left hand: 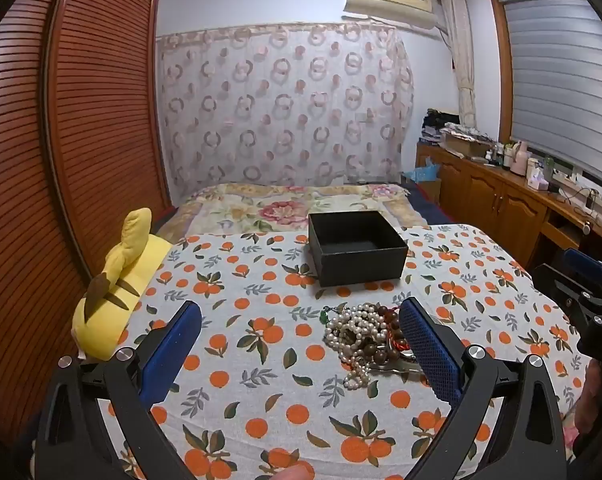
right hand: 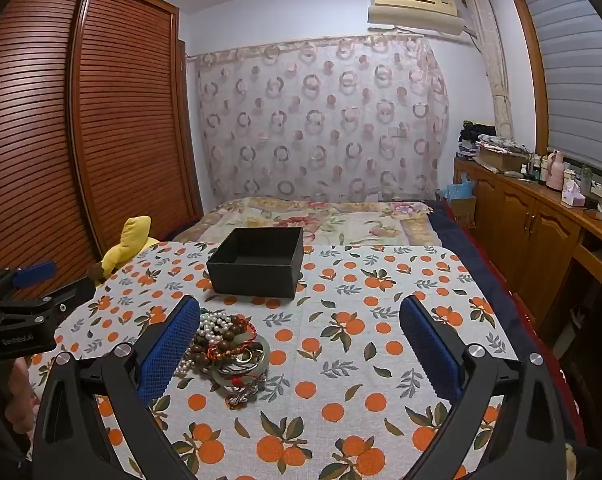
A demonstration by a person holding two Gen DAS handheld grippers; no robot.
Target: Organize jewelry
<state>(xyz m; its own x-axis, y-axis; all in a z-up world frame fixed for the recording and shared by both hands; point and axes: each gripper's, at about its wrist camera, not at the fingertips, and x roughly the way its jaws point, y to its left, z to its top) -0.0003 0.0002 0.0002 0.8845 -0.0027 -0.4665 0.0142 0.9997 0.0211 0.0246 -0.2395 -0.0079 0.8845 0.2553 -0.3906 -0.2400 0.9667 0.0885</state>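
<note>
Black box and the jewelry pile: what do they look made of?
Black box: looks like matte rigid cardboard, with thin straight walls, no sheen and a dark lining; it could be covered board.
Jewelry pile: mixed. The glossy off-white round beads are pearl-like, real or imitation unclear. The dull brown beads look wooden. The pale translucent green bangle suggests jade or glass. Red cord is woven.

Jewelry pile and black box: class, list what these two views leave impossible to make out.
- Jewelry pile: in the left wrist view, its right side is covered by the left hand-held gripper's blue finger.
- Same pile, right wrist view: its left edge sits behind the right hand-held gripper's finger; separate pieces are too tangled to count.
- Black box: its near wall hides part of the floor.
</note>
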